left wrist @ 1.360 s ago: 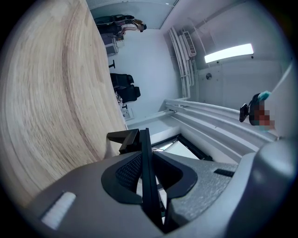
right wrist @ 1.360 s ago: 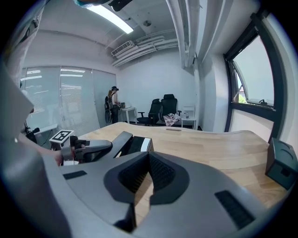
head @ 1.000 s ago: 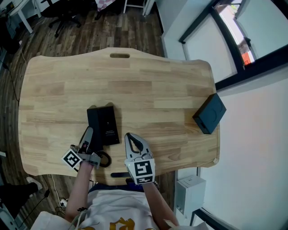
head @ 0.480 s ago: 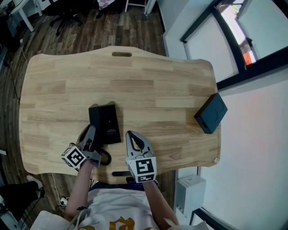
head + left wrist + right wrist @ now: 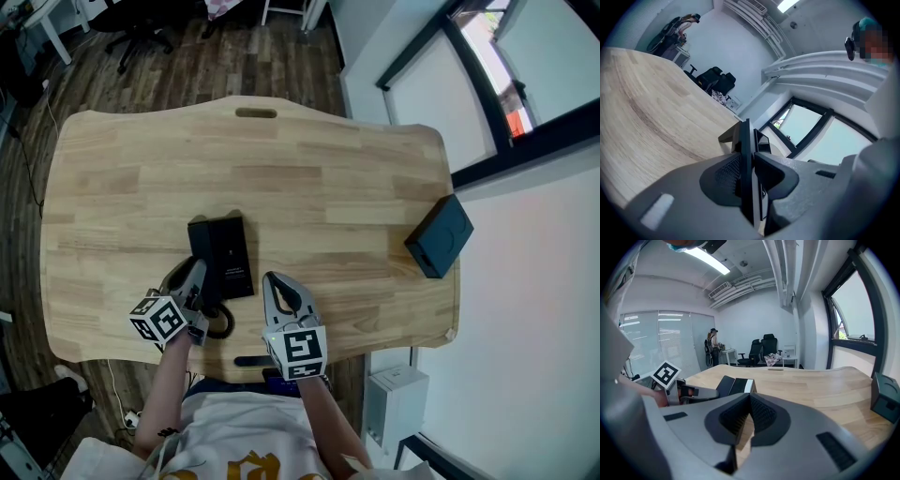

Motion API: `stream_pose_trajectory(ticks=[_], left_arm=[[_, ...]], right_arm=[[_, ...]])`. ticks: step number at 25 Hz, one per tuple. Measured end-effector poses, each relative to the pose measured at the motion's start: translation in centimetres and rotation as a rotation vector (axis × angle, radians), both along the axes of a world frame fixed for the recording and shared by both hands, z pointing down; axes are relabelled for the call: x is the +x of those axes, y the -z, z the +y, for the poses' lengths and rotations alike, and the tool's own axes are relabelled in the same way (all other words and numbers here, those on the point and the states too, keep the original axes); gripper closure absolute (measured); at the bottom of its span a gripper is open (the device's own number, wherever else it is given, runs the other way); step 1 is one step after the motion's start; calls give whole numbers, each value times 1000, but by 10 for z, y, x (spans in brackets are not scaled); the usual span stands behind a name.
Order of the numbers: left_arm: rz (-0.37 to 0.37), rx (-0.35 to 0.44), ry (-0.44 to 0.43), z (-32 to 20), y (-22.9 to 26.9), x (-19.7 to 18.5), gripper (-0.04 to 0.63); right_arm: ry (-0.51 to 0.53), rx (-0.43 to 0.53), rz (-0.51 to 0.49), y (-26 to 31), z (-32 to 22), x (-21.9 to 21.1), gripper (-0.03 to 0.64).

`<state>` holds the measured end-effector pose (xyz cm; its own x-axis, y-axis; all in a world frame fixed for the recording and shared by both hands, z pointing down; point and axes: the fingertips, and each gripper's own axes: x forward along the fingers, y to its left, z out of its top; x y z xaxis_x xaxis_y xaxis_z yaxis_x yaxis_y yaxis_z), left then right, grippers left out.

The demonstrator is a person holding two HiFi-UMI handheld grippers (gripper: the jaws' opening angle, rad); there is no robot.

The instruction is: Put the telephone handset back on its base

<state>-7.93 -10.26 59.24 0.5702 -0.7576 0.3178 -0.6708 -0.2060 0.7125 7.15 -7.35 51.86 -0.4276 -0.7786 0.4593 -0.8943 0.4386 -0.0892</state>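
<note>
The black telephone base (image 5: 230,255) lies on the wooden table (image 5: 328,178), near its front left. My left gripper (image 5: 195,275) is at the base's near-left corner. Its pads press on a thin black slab, the telephone handset (image 5: 746,136) seen edge on, while its jaws are opening. Whether the handset rests on the base I cannot tell. The coiled cord (image 5: 220,325) loops just behind that gripper. My right gripper (image 5: 274,282) hovers shut and empty right of the base; in its own view the right gripper (image 5: 750,399) looks at the base (image 5: 735,386) and the left gripper (image 5: 714,391).
A dark box (image 5: 438,236) sits at the table's right edge, also in the right gripper view (image 5: 885,397). A slot (image 5: 256,112) is cut near the table's far edge. Office chairs (image 5: 761,348) stand beyond the table.
The left gripper has rolled slightly, its marker cube shifting a little up and right while its tips stay at the base. The right gripper has barely moved.
</note>
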Motion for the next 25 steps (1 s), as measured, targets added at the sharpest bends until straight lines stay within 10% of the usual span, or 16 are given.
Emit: stream_pose_trajectory(ticks=[25], left_arm=[[-6,-52,0,-3,-9,-13,391]], right_arm=[[3,-15,-14,-2,-2,1,611]])
